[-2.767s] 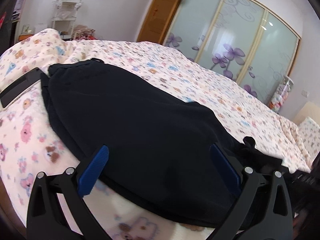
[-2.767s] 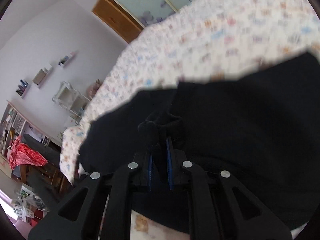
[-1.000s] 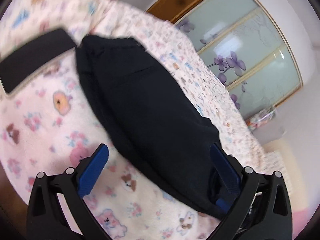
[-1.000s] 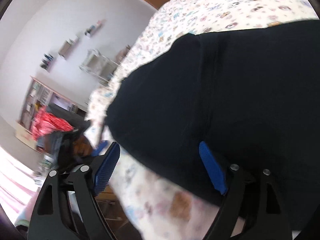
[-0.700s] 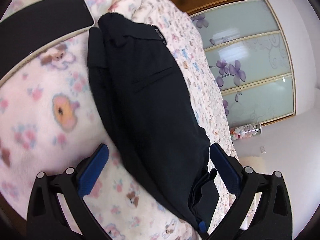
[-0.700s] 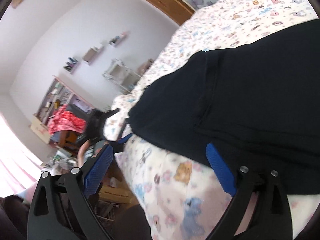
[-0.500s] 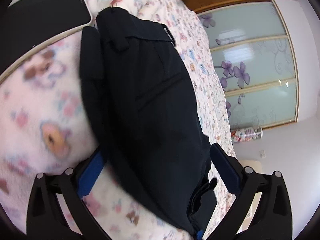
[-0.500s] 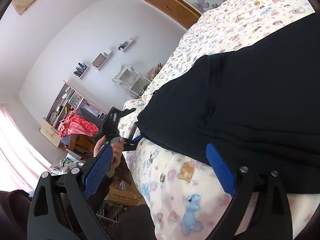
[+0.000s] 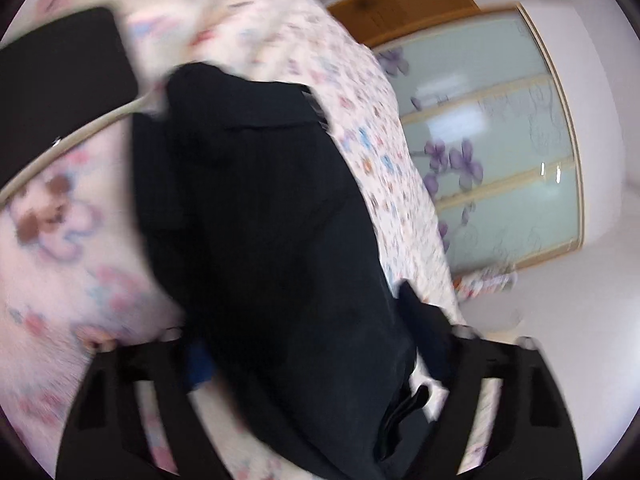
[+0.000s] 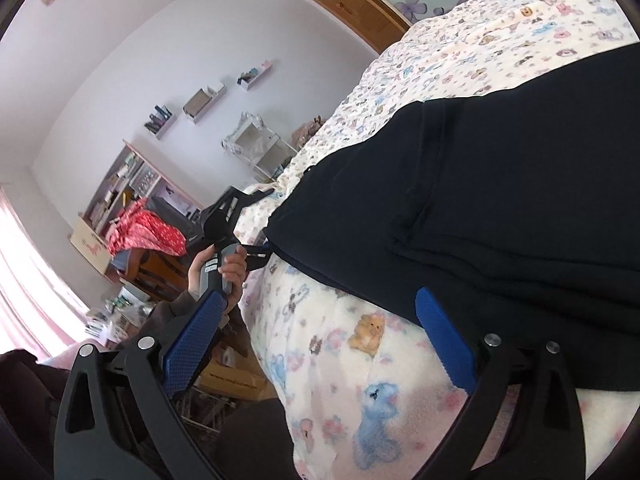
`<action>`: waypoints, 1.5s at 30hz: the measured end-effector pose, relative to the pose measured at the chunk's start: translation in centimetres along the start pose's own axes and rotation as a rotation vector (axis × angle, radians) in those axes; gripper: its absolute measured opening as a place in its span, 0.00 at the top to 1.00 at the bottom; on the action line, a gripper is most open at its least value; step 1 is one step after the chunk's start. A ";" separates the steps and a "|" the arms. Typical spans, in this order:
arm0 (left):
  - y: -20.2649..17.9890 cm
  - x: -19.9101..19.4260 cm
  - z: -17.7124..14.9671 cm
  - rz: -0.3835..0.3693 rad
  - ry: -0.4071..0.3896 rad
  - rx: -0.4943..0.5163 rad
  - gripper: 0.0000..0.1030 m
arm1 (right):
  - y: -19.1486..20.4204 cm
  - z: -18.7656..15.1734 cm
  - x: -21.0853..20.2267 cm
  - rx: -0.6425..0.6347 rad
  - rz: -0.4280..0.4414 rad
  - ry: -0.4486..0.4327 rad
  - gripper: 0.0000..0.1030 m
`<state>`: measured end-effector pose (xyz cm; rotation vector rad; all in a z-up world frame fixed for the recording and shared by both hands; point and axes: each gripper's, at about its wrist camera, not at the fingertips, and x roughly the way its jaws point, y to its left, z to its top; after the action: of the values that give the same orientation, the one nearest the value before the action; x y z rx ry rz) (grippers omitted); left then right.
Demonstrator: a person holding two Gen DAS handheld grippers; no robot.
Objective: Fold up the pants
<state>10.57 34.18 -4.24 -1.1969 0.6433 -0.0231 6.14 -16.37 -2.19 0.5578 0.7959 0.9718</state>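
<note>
Black pants (image 9: 260,220) lie folded lengthwise on the bed; in the right wrist view the pants (image 10: 500,200) fill the right side. My left gripper (image 9: 312,360) straddles their near end with its jaws closing and dark cloth bunched between them. Its left pad (image 9: 198,364) peeks out at the cloth's edge, while the other pad is hidden; the view is blurred. In the right wrist view a hand (image 10: 224,268) holds that left gripper (image 10: 240,216) at the pants' far corner. My right gripper (image 10: 316,344) is wide open over the blanket, its right pad (image 10: 444,344) beside the pants' near edge, gripping nothing.
A fleece blanket (image 10: 340,380) printed with cartoon animals covers the bed (image 9: 60,260). A flat black device (image 9: 60,80) lies beside the waistband. Sliding wardrobe doors (image 9: 500,140) stand beyond. Shelves and a red cloth (image 10: 148,232) sit off the bed's edge.
My left gripper moved in over the pants' end and its jaws narrowed around the cloth. The right gripper, earlier shut on the pants, let go and spread wide.
</note>
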 end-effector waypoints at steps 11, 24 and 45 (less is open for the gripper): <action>-2.0 2.0 0.7 -0.013 0.033 0.036 0.08 | 0.0 -0.1 0.3 -0.022 -0.010 0.018 0.01; -2.9 2.5 0.3 0.285 -0.042 0.084 0.68 | 0.4 -0.1 0.3 -0.023 0.003 0.036 0.01; -26.9 5.9 -24.1 0.351 -0.201 1.329 0.86 | -3.7 2.7 -13.9 0.246 -0.225 -0.546 0.01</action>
<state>12.38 1.13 11.38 0.1987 0.4843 -0.0269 5.62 -30.56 1.39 0.8794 0.4717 0.4779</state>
